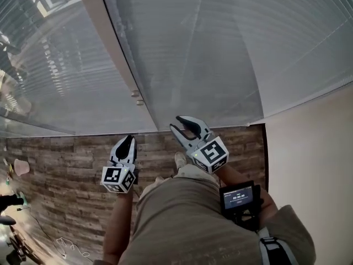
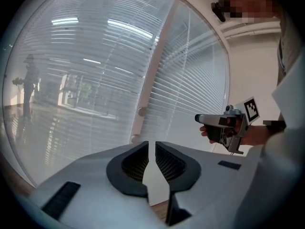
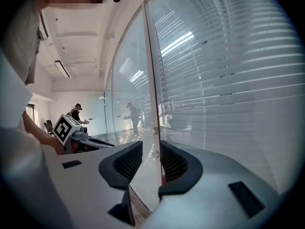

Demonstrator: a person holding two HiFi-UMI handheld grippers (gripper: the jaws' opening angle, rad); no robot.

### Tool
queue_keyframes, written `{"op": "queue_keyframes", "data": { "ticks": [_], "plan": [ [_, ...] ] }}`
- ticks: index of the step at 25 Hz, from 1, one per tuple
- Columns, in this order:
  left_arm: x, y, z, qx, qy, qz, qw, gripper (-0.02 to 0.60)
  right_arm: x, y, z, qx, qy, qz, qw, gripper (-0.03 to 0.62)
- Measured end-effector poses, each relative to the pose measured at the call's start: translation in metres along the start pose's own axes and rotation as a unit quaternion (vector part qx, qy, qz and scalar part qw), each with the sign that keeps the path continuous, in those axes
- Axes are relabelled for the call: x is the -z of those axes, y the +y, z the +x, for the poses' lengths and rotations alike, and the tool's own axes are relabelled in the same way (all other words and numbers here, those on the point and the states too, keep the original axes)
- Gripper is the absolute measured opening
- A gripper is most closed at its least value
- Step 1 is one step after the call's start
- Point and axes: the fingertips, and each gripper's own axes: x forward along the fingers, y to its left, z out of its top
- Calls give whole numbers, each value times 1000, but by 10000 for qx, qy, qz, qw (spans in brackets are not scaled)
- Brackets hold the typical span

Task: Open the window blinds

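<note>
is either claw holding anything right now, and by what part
Nothing is held. The left claw is shut with nothing in it; the right claw is open and empty, facing the blinds.

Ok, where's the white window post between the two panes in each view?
Head view: white window post slants from top left down to centre.
Left gripper view: leans from lower centre up toward top right.
Right gripper view: upright, just left of centre.
Shared landmark: two round knobs low on it.
</note>
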Motion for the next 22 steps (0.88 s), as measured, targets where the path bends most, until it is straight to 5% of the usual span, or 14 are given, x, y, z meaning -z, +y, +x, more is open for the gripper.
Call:
{"op": "queue_keyframes", "data": {
  "ticks": [22],
  "plan": [
    [8,-9,69,-530,-44,-149,9985,75,10,-62,-8,-424,-4,-34,9991,117]
  ]
}}
